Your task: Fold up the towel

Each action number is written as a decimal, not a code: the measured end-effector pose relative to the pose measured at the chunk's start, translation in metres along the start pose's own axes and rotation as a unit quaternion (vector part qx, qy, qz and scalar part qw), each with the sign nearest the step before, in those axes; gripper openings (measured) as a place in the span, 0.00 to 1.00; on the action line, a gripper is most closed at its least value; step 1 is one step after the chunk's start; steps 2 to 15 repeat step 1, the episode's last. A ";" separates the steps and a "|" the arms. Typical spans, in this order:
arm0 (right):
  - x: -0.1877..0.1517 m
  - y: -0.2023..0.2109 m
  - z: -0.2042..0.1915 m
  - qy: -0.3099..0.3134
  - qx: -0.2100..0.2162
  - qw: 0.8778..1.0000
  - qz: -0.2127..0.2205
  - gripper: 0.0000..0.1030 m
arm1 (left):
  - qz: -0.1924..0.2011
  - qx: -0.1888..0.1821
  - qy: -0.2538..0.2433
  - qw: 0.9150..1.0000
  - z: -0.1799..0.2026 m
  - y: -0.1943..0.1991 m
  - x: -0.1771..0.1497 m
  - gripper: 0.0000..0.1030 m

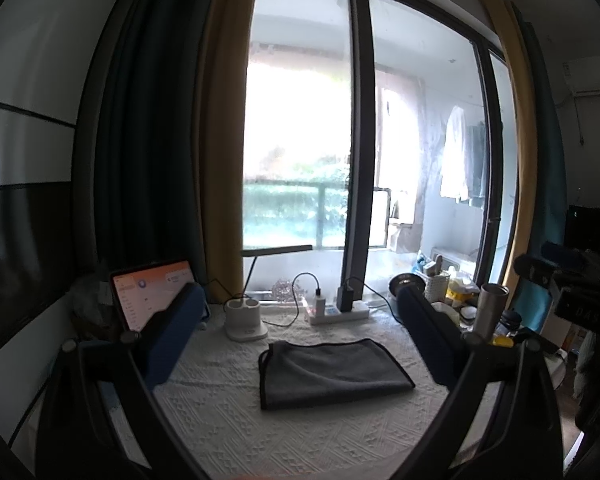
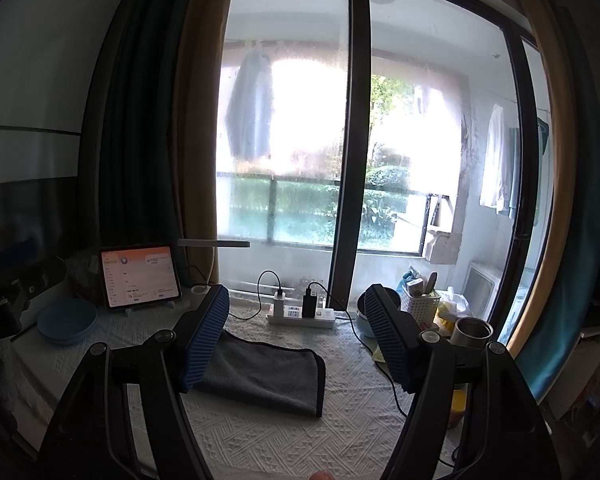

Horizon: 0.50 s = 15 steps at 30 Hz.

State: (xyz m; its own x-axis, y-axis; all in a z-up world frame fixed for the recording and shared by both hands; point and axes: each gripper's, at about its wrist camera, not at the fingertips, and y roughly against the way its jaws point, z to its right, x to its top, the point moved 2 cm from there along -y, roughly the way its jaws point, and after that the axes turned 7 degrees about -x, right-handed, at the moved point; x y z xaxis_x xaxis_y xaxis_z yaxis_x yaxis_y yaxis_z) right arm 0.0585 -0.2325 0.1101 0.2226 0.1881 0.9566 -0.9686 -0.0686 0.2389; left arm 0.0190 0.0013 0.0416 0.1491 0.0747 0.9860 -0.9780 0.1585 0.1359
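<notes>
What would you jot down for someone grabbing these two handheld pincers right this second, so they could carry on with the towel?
Left gripper: open, empty, held above the table.
Right gripper: open, empty, also clear of the cloth.
The grey towel lies flat on the white patterned tablecloth, in front of the power strip. It looks folded at least once, with layered edges showing on its left side.
Left to do: possibly another fold to make it smaller, then neaten the edges. I can't tell how many folds are wanted.
</notes>
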 end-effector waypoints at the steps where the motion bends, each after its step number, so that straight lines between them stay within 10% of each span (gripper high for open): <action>1: -0.005 -0.005 0.003 -0.003 -0.001 1.000 -0.005 0.71 | -0.007 -0.004 0.002 1.000 -0.002 -0.006 -0.001 0.95; 15: -0.005 -0.005 0.003 -0.003 -0.001 1.000 -0.005 0.71 | -0.007 -0.004 0.002 1.000 -0.002 -0.006 -0.001 0.95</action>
